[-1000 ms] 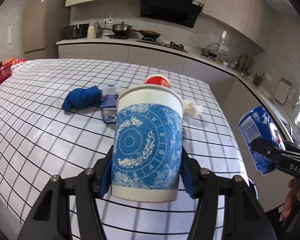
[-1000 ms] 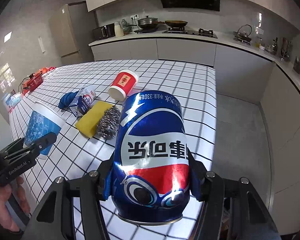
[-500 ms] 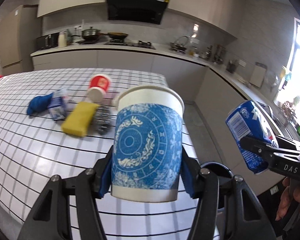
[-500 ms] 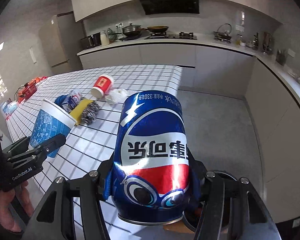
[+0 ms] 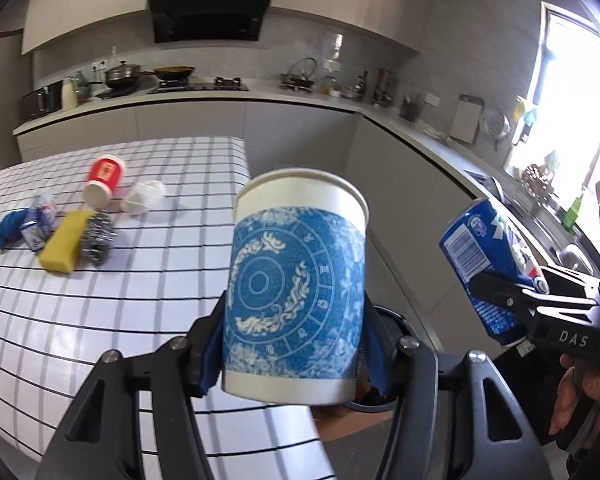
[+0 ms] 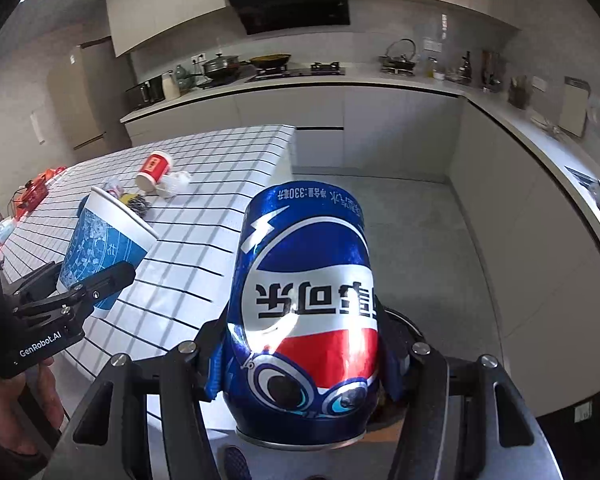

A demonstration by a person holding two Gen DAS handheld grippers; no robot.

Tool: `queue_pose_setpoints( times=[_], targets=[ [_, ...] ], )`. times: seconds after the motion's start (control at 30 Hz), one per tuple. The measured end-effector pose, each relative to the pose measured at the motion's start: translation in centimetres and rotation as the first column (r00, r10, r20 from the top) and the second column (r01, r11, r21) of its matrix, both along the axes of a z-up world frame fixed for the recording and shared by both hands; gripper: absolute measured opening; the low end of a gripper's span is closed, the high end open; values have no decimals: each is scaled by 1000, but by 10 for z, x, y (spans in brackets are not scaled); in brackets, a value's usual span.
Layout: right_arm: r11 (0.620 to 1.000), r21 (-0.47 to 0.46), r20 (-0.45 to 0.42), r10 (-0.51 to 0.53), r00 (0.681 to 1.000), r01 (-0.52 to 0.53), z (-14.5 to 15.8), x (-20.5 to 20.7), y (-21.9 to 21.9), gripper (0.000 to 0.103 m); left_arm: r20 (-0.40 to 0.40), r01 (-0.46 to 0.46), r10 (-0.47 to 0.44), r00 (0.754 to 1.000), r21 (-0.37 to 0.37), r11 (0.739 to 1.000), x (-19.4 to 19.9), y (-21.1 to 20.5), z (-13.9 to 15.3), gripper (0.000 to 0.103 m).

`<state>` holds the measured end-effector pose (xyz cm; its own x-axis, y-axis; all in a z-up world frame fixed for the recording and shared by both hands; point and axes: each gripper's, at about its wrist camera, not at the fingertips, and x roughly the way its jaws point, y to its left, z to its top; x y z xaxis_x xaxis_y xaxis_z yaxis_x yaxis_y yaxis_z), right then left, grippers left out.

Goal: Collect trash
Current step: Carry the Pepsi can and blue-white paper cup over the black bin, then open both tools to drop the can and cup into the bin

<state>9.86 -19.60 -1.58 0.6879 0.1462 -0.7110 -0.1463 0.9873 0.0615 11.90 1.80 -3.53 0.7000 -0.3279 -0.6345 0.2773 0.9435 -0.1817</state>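
Observation:
My left gripper (image 5: 294, 354) is shut on a blue-and-white paper cup (image 5: 296, 284), held upright past the table's right end. My right gripper (image 6: 304, 360) is shut on a blue Pepsi can (image 6: 306, 308), upside down. Each view shows the other hand's load: the can (image 5: 490, 268) at the right, the cup (image 6: 102, 248) at the left. A dark round bin (image 5: 384, 396) lies on the floor just behind the cup, and its rim (image 6: 404, 322) shows behind the can, mostly hidden. On the checked table (image 5: 140, 280) remain a red paper cup (image 5: 102, 184) and a crumpled white tissue (image 5: 144, 196).
Also on the table are a yellow sponge (image 5: 62, 246), a steel scourer (image 5: 96, 238), a small carton (image 5: 38, 226) and a blue cloth (image 5: 8, 226). Kitchen counters (image 6: 380, 84) run along the back and right walls. Grey floor (image 6: 428, 240) lies between table and counters.
Both grippers have swung right, off the table toward its end, still carrying the cup and the can. The bin on the floor has come into view under them.

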Motion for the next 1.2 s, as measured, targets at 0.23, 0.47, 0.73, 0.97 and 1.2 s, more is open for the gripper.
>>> queue_pose_setpoints(
  times=[0.23,0.47,0.73,0.97,1.2],
  targets=[
    [1000,-11,-29,-27,999,27,-14,-13,-46,61,-30,62,-62,998,4,998,-6,-44,-12,59],
    [1000,-23,-77,-4,997,3,-40,-16,-80,61,-75,103,-101,992,18,995,-8,-82,-32,59],
    [996,-20,-119,81,990,-84,-72,-4,-109,61,-110,139,-135,985,26,990,-1,-118,-59,59],
    [984,-20,-170,173,970,-179,-104,24,-122,61,-159,154,-143,977,63,986,16,-145,-87,59],
    [963,-23,-243,254,936,-268,-151,61,-126,61,-226,116,-100,969,57,992,38,-157,-119,64]
  ],
)
